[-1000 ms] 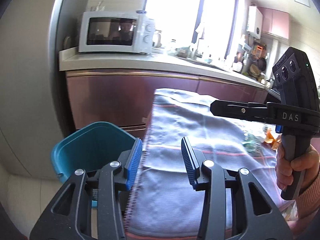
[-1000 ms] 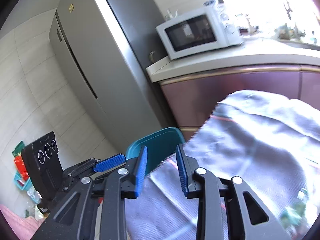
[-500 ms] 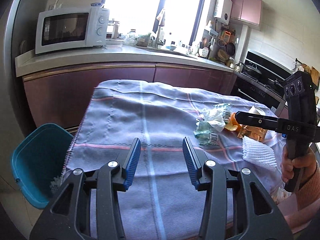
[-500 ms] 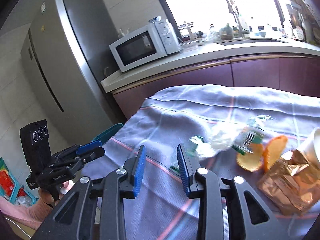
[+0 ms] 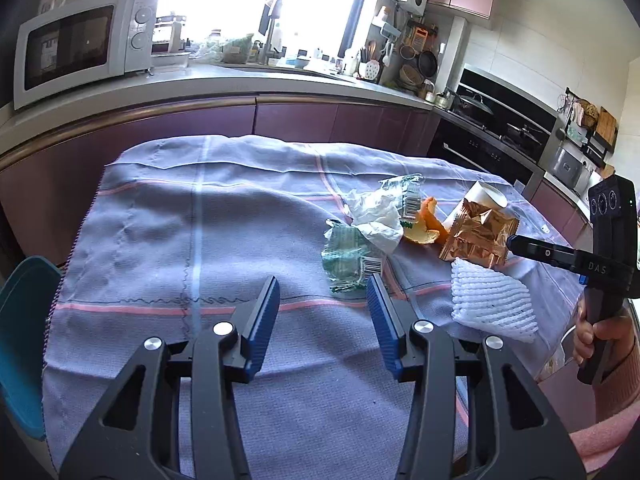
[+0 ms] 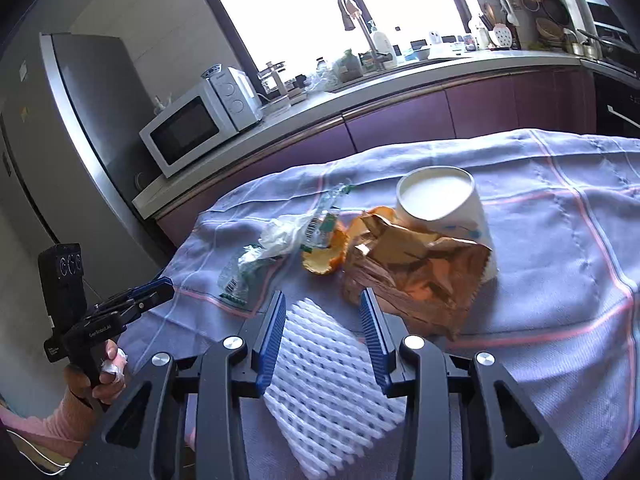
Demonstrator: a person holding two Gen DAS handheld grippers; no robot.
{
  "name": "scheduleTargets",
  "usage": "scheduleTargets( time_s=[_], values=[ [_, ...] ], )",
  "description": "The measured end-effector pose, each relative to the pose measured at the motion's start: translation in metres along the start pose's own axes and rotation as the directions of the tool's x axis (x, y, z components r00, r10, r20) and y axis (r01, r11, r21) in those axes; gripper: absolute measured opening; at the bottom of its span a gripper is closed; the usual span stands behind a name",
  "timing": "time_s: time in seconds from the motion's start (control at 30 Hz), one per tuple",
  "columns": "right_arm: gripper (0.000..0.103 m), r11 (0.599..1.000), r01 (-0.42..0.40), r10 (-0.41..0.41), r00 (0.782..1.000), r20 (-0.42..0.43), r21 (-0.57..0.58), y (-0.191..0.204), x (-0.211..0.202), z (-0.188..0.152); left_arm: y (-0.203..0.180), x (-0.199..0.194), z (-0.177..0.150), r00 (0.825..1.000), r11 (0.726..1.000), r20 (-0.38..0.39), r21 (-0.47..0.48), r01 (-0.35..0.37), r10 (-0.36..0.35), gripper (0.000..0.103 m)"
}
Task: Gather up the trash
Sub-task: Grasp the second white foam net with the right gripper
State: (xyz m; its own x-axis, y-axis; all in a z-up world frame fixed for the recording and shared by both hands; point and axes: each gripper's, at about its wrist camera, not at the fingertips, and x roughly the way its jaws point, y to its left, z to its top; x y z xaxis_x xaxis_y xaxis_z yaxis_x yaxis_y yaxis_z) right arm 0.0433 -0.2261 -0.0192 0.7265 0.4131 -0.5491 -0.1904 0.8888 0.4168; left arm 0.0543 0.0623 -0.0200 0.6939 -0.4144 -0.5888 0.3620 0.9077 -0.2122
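Observation:
Trash lies on the grey-blue tablecloth (image 5: 192, 240): a green clear wrapper (image 5: 350, 258), a crumpled white tissue (image 5: 376, 216), orange peel (image 5: 426, 230), a gold foil bag (image 5: 476, 236), a white paper cup (image 6: 440, 200) and a white foam net (image 6: 324, 364). My left gripper (image 5: 323, 304) is open and empty, just short of the green wrapper. My right gripper (image 6: 323, 320) is open, its jaws on either side of the foam net's far corner, above it. A teal bin (image 5: 20, 336) stands off the table's left edge.
A kitchen counter with a microwave (image 5: 80, 46) and a sink runs behind the table. A fridge (image 6: 92, 128) stands at its left end. An oven and hob (image 5: 492, 136) are at the back right. The cloth's left half is bare.
Both grippers swung from the teal bin to the right, over the table, and now face the trash pile. Both stayed open and empty.

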Motion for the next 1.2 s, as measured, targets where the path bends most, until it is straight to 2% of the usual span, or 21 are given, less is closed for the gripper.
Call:
scheduleTargets(
  time_s=[0.27, 0.37, 0.67, 1.1, 1.2],
  values=[
    [0.041, 0.996, 0.031, -0.029, 0.999, -0.024, 0.085, -0.026, -0.007, -0.022, -0.014, 0.034, 0.01, 0.998, 1.0, -0.055, 0.008, 0.018, -0.017, 0.045],
    [0.047, 0.992, 0.018, -0.015, 1.0, -0.024, 0.124, -0.036, -0.01, -0.029, -0.015, 0.045, 0.012, 0.997, 1.0, -0.078, 0.001, 0.012, -0.012, 0.045],
    [0.049, 0.988, -0.028, 0.034, 0.999, -0.039, 0.155, -0.04, -0.009, -0.04, -0.02, 0.067, 0.018, 0.989, 1.0, -0.15, 0.001, -0.007, 0.007, 0.045],
    [0.047, 0.986, -0.075, 0.082, 0.996, -0.044, 0.149, -0.029, -0.003, -0.045, -0.025, 0.086, 0.02, 0.976, 0.998, -0.21, -0.033, 0.045, -0.051, 0.042],
    [0.04, 0.984, -0.088, 0.097, 0.994, -0.048, 0.154, -0.029, -0.001, -0.046, -0.029, 0.083, 0.019, 0.979, 0.999, -0.2, -0.023, 0.042, -0.045, 0.04]
  ],
)
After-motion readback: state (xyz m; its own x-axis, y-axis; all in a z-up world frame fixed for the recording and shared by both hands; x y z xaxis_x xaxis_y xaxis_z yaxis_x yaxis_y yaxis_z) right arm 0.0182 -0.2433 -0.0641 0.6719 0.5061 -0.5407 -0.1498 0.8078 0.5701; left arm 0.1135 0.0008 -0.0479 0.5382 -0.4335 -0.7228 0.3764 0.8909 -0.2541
